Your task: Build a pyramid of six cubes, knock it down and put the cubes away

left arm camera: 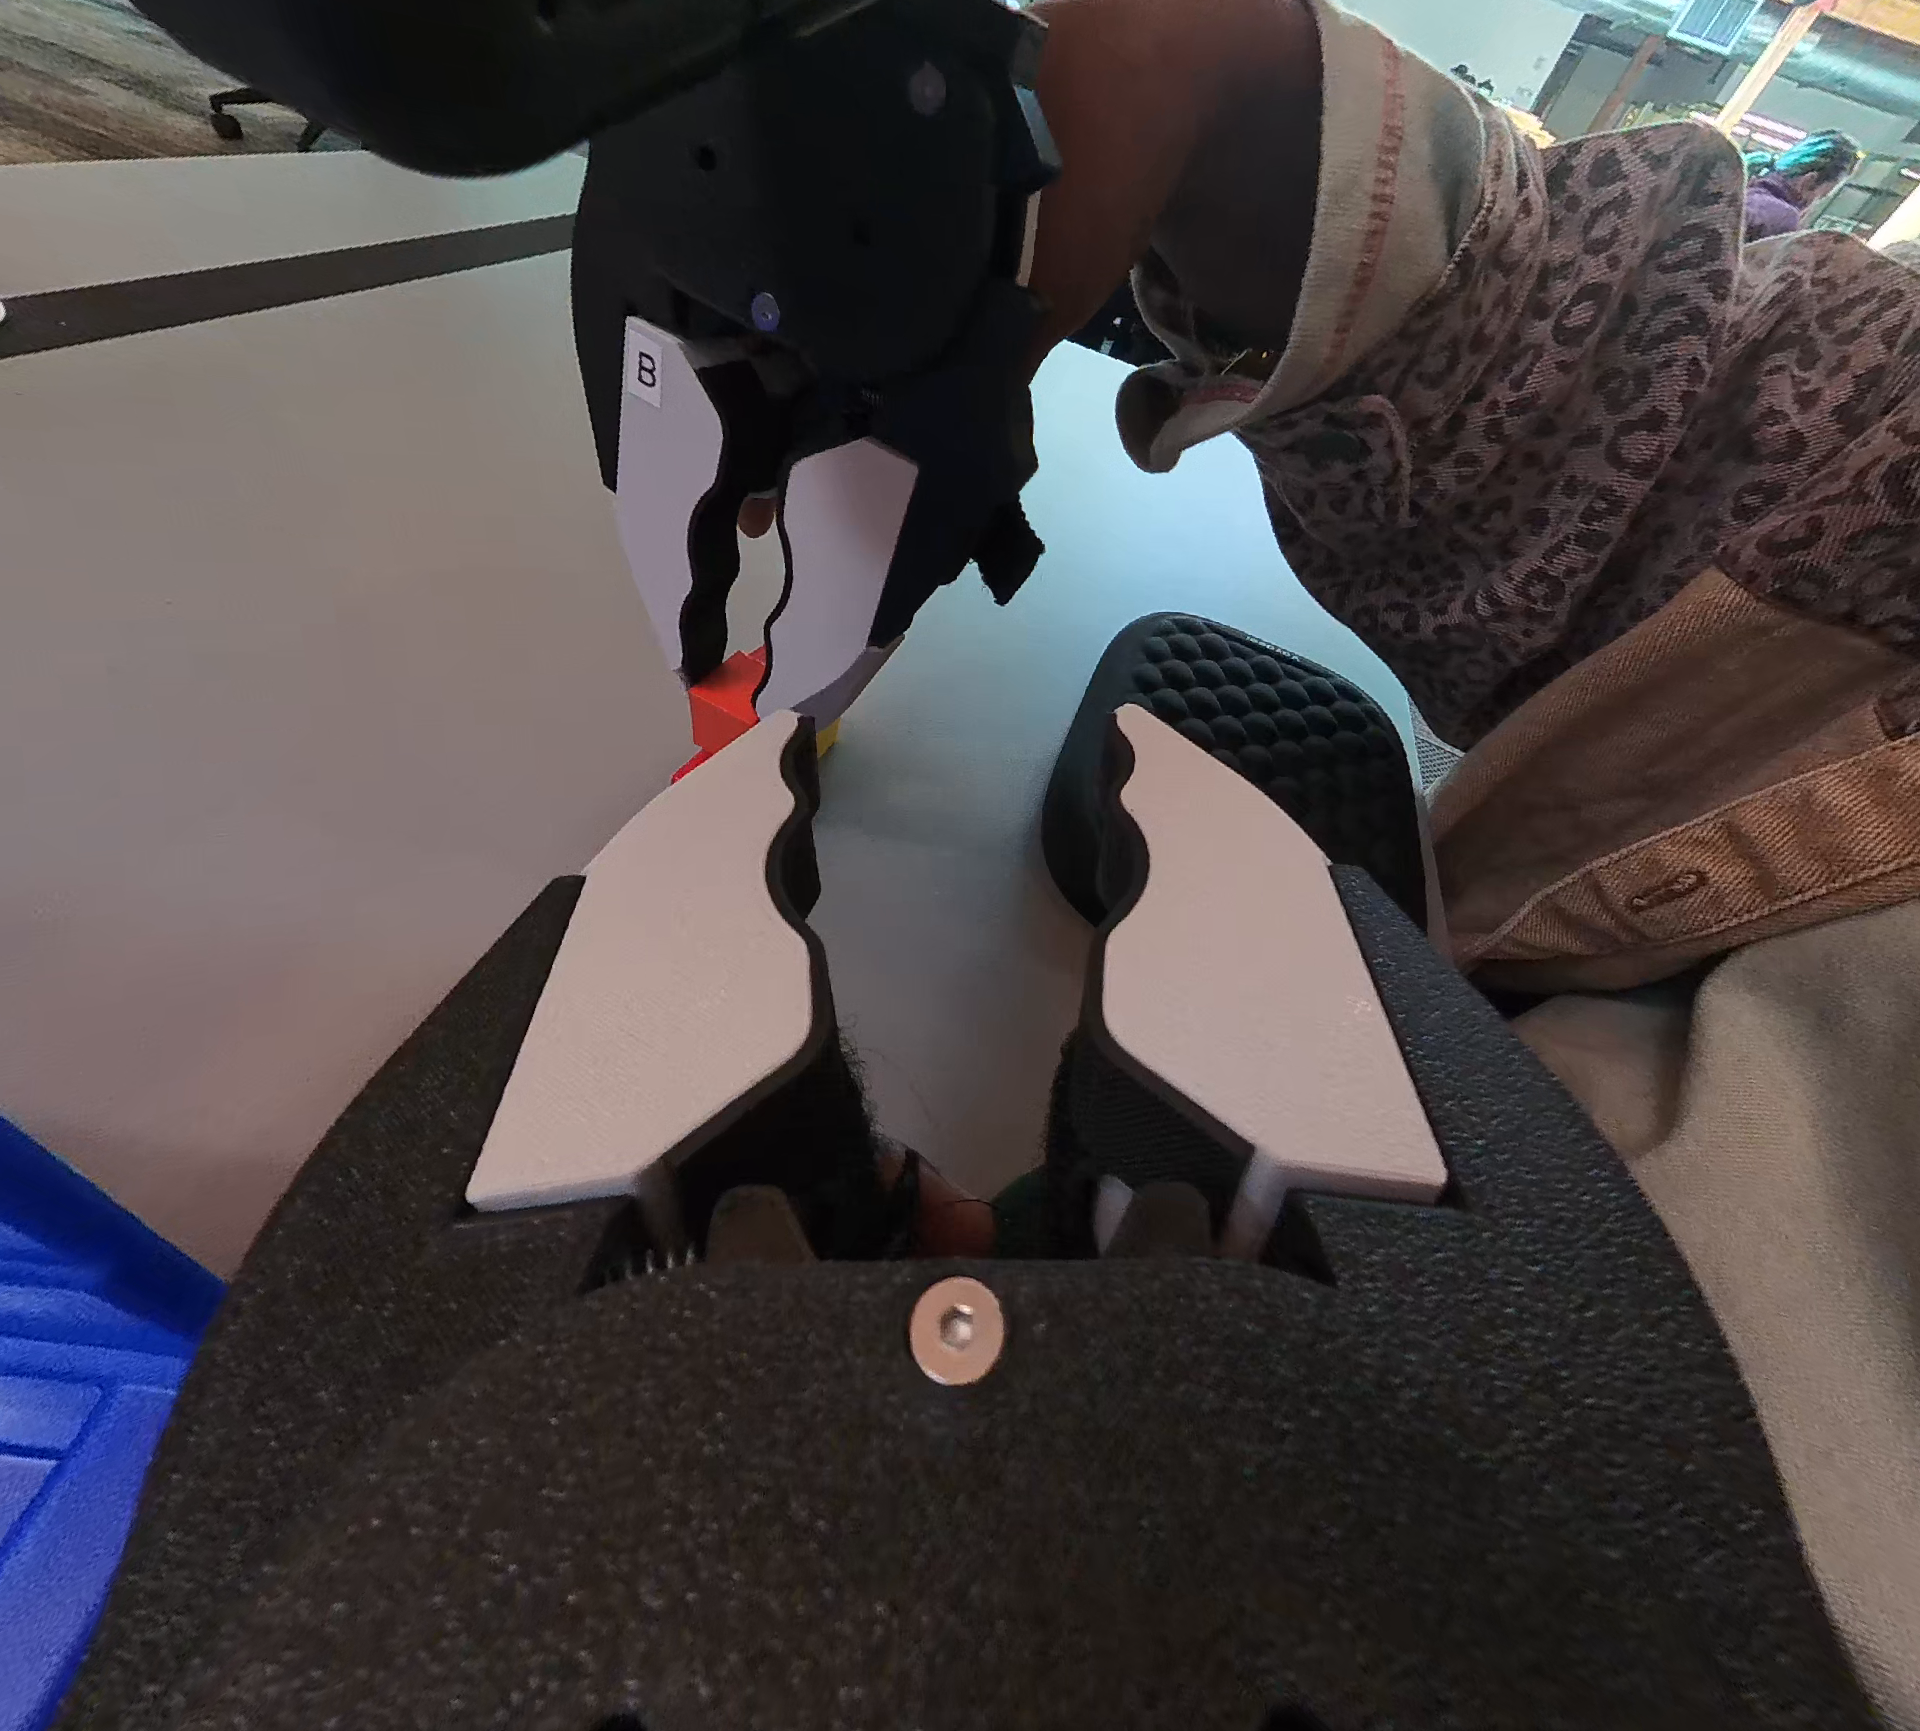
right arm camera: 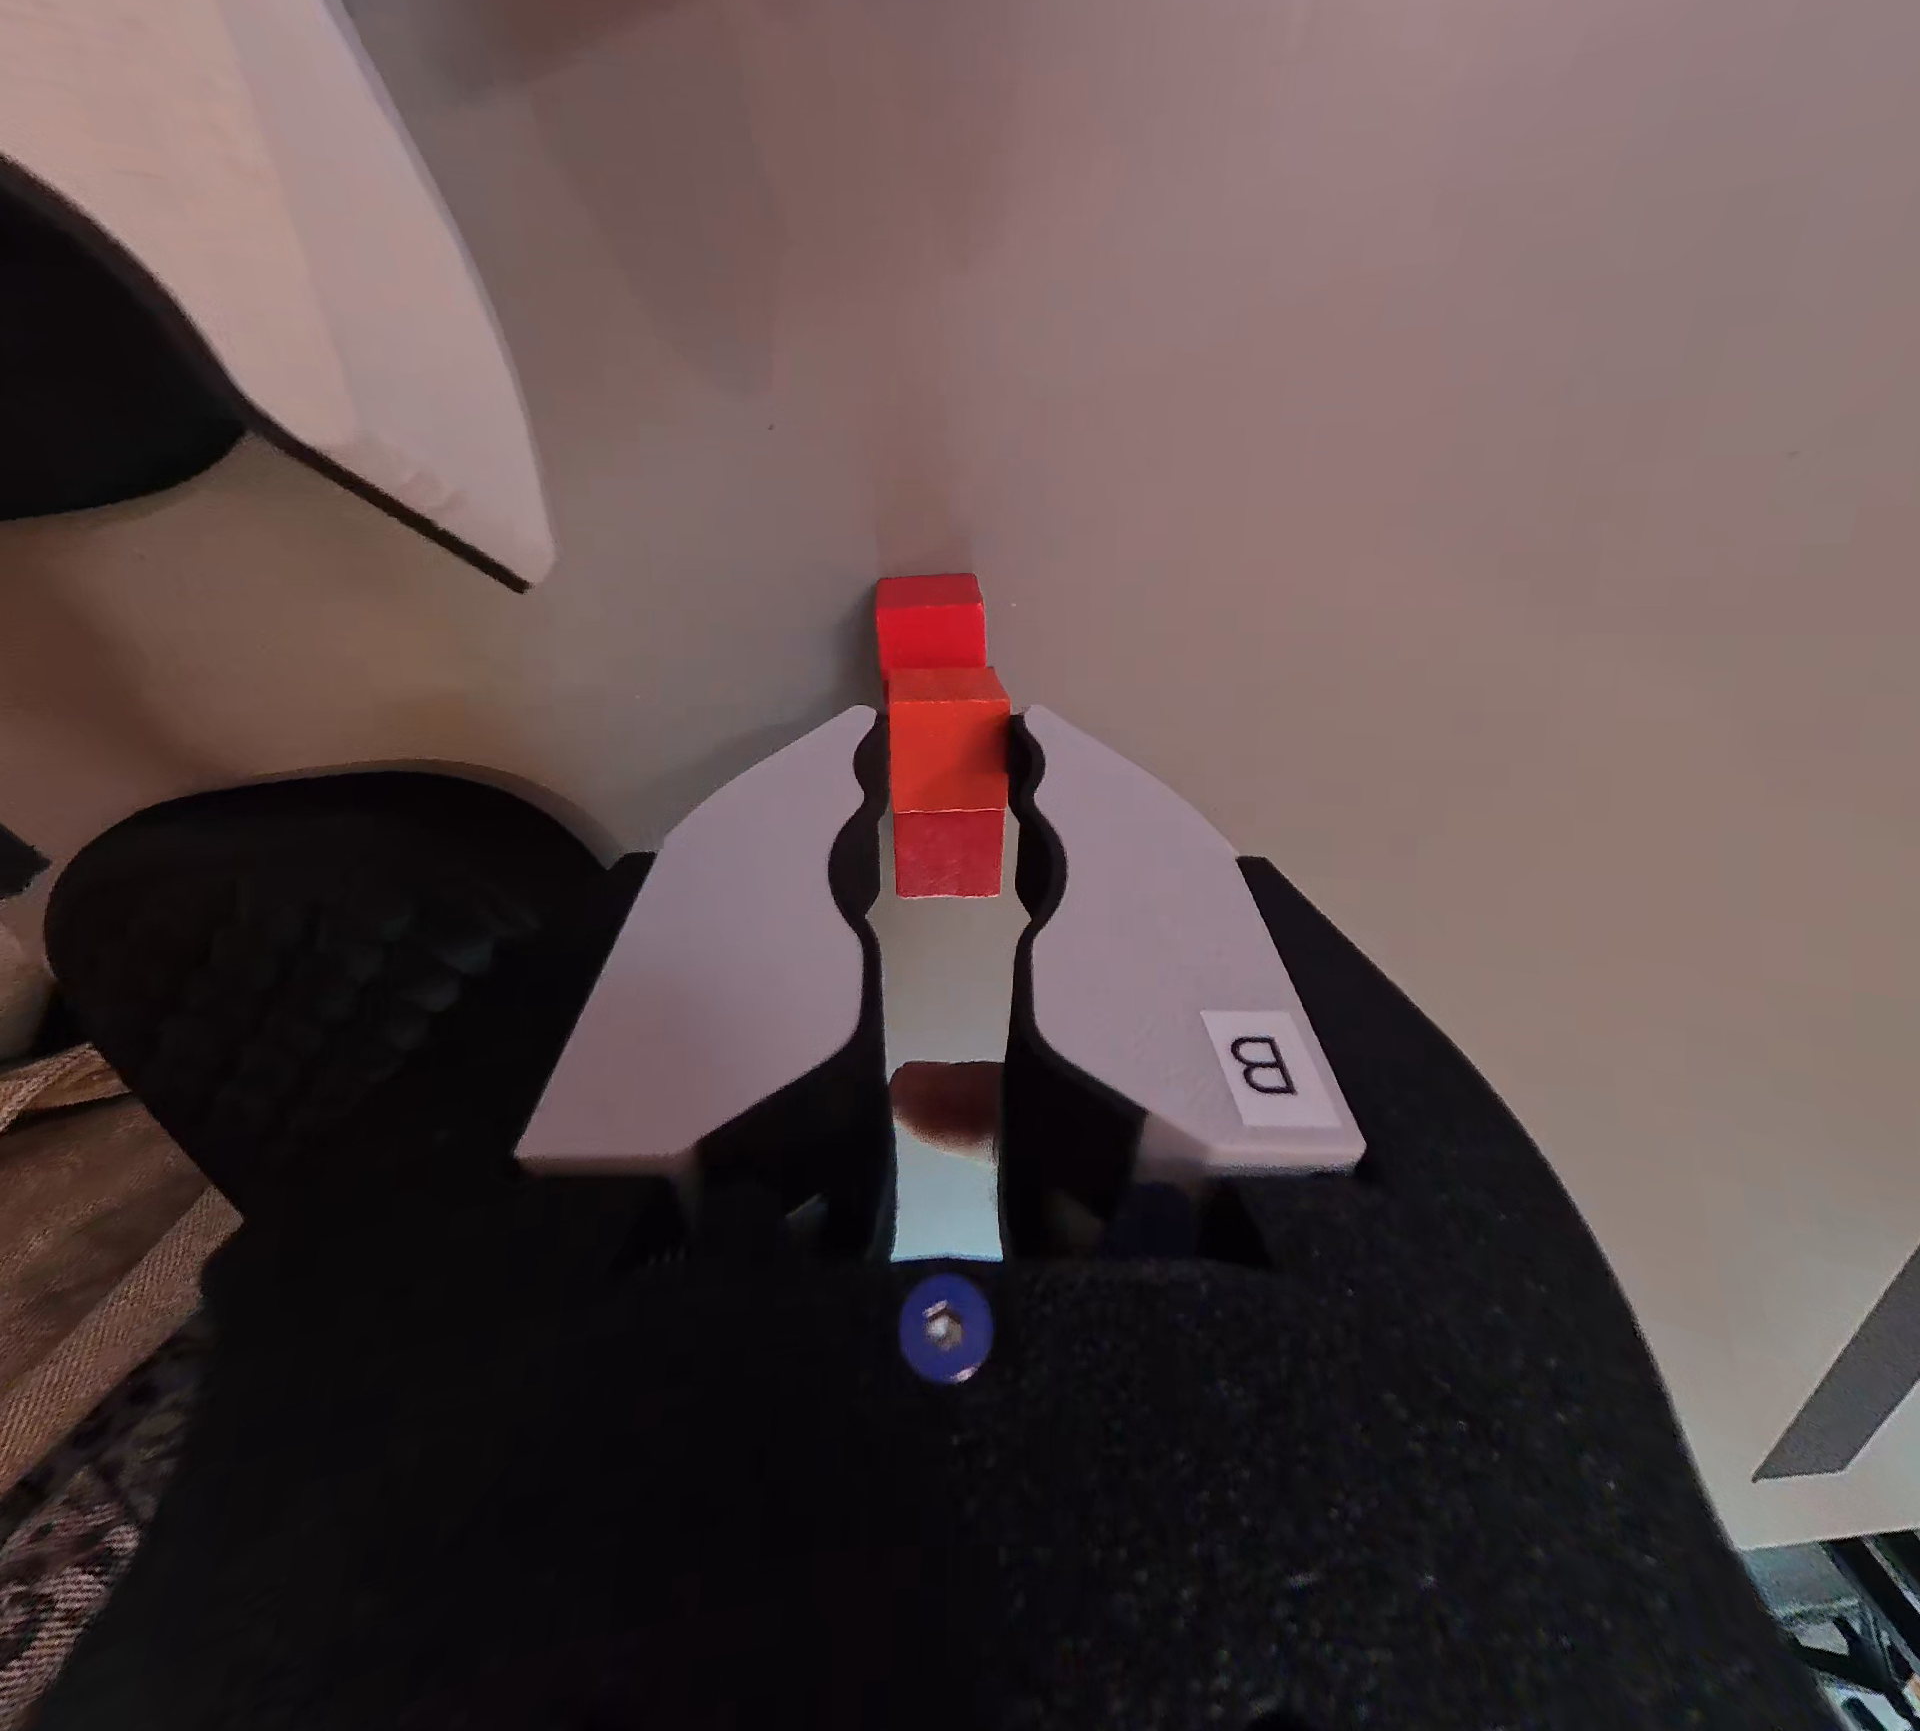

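1. The right gripper [right arm camera: 945,746] points down at the pale table [right arm camera: 1403,434], its white fingers [right arm camera: 1132,912] drawn in narrow around an orange-red cube [right arm camera: 948,736].
2. That cube sits between the fingertips; whether the pads actually press its sides I cannot tell for sure, though the gap on either side looks nil at the tips.
3. A darker red cube [right arm camera: 948,855] lies directly under it in the right wrist view, and another red cube [right arm camera: 928,621] shows just beyond, close against the stack.
4. In the left wrist view the same gripper [left arm camera: 774,673] hangs over the little pile, with a red cube [left arm camera: 727,705] at its tips and a sliver of a yellow cube [left arm camera: 829,736] beside it, mostly hidden.
5. The left gripper [left arm camera: 961,746] hangs back from the pile, fingers [left arm camera: 686,964] spread wide with nothing between them but bare table [left arm camera: 312,642].
6. A blue bin [left arm camera: 73,1390] pokes in at the lower left corner of that view; only a slice of its ribbed wall and rim shows, and what is in it cannot be seen.
7. A black textured pad [left arm camera: 1268,746] lies on the table near the person's patterned sleeve [left arm camera: 1538,393].
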The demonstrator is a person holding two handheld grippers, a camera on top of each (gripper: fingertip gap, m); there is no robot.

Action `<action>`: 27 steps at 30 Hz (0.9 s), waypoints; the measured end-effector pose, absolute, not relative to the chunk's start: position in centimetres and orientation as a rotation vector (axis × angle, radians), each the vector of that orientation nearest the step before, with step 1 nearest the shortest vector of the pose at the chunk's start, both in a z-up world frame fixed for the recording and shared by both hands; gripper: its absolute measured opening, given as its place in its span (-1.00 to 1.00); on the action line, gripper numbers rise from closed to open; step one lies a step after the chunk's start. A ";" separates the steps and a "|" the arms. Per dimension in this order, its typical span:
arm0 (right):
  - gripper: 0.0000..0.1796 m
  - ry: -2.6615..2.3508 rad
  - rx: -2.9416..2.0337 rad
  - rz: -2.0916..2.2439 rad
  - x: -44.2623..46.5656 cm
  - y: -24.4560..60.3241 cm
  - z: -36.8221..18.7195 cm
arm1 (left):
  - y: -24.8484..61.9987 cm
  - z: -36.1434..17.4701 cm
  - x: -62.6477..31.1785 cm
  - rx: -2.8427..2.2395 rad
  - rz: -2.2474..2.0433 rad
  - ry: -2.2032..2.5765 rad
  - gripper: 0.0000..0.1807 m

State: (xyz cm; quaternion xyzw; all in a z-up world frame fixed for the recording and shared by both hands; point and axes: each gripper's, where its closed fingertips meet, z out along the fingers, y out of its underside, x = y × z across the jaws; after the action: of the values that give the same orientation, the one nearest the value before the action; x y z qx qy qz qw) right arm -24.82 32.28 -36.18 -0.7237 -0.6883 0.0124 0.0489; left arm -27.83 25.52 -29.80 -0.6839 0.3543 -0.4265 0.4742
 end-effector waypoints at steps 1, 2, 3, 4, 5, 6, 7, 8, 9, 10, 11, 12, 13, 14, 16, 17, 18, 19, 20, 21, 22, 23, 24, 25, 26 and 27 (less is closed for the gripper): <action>-0.76 -2.102 -2.203 0.043 -24.8 32.2 -36.2 | 25.5 -29.8 -27.8 -1.674 -1.044 0.866 -0.44; -0.76 -2.102 -2.203 0.042 -24.8 32.2 -36.2 | 25.5 -29.8 -27.8 -1.676 -1.045 0.867 -0.44; -0.76 -2.103 -2.201 0.037 -24.8 32.2 -36.2 | 25.5 -29.9 -27.8 -1.679 -1.047 0.868 -0.44; -0.77 -2.106 -2.201 0.040 -24.8 32.1 -36.2 | 25.5 -29.9 -27.8 -1.680 -1.048 0.868 -0.44; -0.77 -2.108 -2.201 0.049 -24.8 32.0 -36.2 | 25.5 -29.9 -27.8 -1.680 -1.048 0.869 -0.44; -0.77 -2.106 -2.201 0.059 -24.9 32.0 -36.2 | 25.5 -29.9 -27.8 -1.680 -1.048 0.868 -0.44; -0.77 -2.103 -2.202 0.063 -24.9 32.0 -36.2 | 25.5 -29.9 -27.8 -1.680 -1.049 0.867 -0.44; -0.77 -2.104 -2.201 0.071 -24.9 31.9 -36.1 | 25.5 -29.9 -27.8 -1.679 -1.050 0.866 -0.44; -0.77 -2.103 -2.198 0.079 -24.9 31.9 -36.0 | 25.5 -29.9 -27.8 -1.679 -1.051 0.866 -0.44; -0.76 -2.096 -2.193 0.081 -24.8 31.9 -35.8 | 25.5 -29.9 -27.8 -1.679 -1.052 0.865 -0.44; -0.74 -2.084 -2.184 0.082 -24.7 32.1 -35.5 | 25.5 -29.9 -27.8 -1.678 -1.053 0.864 -0.44; -0.72 -2.068 -2.176 0.095 -24.6 32.2 -35.1 | 25.5 -29.9 -27.9 -1.678 -1.053 0.862 -0.44; -0.70 -2.045 -2.170 0.123 -24.4 32.2 -34.6 | 25.5 -29.8 -27.9 -1.677 -1.054 0.860 -0.44; -0.68 -2.019 -2.158 0.161 -24.3 32.3 -34.0 | 25.5 -29.8 -27.9 -1.676 -1.055 0.859 -0.45; -0.64 -1.984 -2.132 0.231 -23.7 32.2 -33.4 | 25.5 -29.8 -27.9 -1.675 -1.056 0.856 -0.45; -0.62 -1.981 -2.124 0.245 -23.2 32.1 -33.4 | 25.5 -29.8 -27.9 -1.676 -1.056 0.856 -0.45; -0.60 -1.986 -2.116 0.243 -22.7 32.0 -33.6 | 25.5 -29.8 -27.9 -1.678 -1.056 0.857 -0.46; -0.60 -1.997 -2.105 0.238 -22.4 31.9 -34.0 | 25.5 -29.9 -27.9 -1.681 -1.056 0.859 -0.46; -0.59 -2.012 -2.097 0.234 -22.2 31.8 -34.5 | 25.5 -29.9 -27.8 -1.684 -1.055 0.862 -0.46; -0.59 -2.025 -2.085 0.229 -22.1 31.7 -35.0 | 25.5 -29.9 -27.8 -1.687 -1.053 0.865 -0.46; -0.59 -2.034 -2.069 0.223 -22.1 31.7 -35.3 | 25.5 -30.0 -27.8 -1.688 -1.051 0.867 -0.46; -0.59 -2.040 -2.059 0.225 -22.1 31.7 -35.6 | 25.5 -30.0 -27.7 -1.689 -1.049 0.868 -0.46; -0.60 -2.043 -2.056 0.225 -22.1 31.7 -35.8 | 25.5 -30.0 -27.7 -1.689 -1.048 0.867 -0.46; -0.62 -2.044 -2.051 0.217 -22.1 31.8 -36.0 | 25.5 -30.0 -27.8 -1.690 -1.048 0.864 -0.47; -0.67 -2.045 -2.038 0.205 -22.2 32.0 -36.1 | 25.5 -30.0 -27.8 -1.691 -1.049 0.862 -0.47; -0.72 -2.050 -2.018 0.200 -22.3 32.1 -36.1 | 25.5 -30.0 -27.8 -1.693 -1.051 0.860 -0.47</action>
State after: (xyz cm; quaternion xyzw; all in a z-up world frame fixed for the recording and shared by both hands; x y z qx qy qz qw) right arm -22.27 32.13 -36.14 -0.6940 -0.7050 0.0688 0.1286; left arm -27.77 25.53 -29.98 -0.6897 0.3505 -0.4283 0.4669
